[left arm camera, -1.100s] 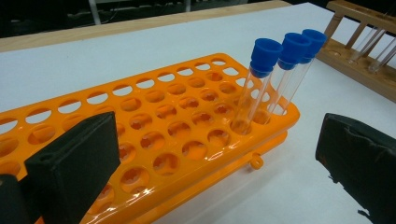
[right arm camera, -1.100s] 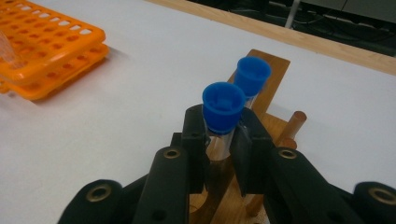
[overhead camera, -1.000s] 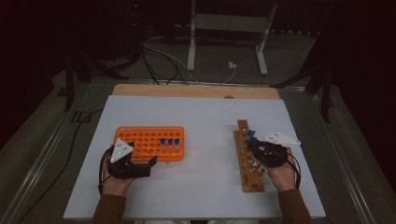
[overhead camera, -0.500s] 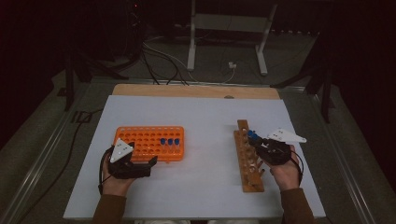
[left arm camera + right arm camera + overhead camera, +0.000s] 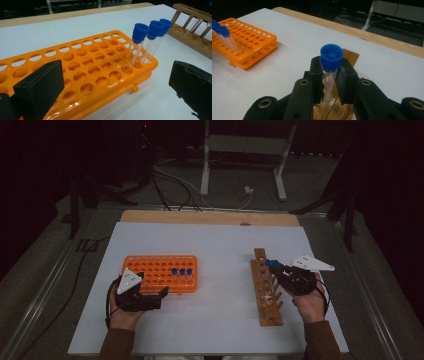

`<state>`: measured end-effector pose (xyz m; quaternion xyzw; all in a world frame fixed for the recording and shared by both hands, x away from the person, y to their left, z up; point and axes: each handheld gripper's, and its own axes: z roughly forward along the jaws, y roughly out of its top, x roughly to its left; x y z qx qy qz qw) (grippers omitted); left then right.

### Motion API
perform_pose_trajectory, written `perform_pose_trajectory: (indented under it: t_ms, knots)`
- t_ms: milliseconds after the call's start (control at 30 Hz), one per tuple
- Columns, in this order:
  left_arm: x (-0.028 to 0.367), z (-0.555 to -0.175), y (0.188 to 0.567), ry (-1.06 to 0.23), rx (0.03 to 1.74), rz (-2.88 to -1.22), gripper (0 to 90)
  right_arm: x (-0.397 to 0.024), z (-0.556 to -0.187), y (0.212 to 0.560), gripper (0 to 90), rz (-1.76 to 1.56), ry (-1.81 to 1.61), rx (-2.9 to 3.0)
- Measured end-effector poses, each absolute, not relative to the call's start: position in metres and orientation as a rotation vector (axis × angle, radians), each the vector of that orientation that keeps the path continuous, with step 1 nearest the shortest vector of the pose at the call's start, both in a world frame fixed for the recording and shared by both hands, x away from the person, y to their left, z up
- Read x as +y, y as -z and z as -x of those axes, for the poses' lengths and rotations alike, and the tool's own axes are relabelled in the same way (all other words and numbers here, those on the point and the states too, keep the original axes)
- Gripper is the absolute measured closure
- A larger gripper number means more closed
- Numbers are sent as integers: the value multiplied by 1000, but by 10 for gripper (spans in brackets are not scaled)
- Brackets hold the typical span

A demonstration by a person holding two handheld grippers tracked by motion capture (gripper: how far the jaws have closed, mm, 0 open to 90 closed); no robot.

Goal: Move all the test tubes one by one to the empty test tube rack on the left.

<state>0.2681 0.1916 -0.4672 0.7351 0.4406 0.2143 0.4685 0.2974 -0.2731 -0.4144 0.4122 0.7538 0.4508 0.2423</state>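
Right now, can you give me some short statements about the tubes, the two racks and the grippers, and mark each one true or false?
1. The right gripper is shut on a blue-capped tube. True.
2. Three capped tubes stand in the orange rack. True.
3. The left gripper holds a tube. False: its jaws stand open with nothing between them.
4. The wooden rack lies left of the orange rack in the high view. False: it lies to its right.
5. The tubes in the orange rack have red caps. False: the caps are blue.
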Motion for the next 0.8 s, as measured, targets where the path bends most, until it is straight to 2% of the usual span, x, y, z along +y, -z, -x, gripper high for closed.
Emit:
perform_pose_trajectory:
  t_ms: [367,800]
  knots:
    - [191,-268,466,-522,1077,-1793,6,-268,-291,393,769,-1077,-1301,2049]
    - [183,-264,458,-563,1037,-1786,6,-234,-294,400,769,-1021,-1357,2145]
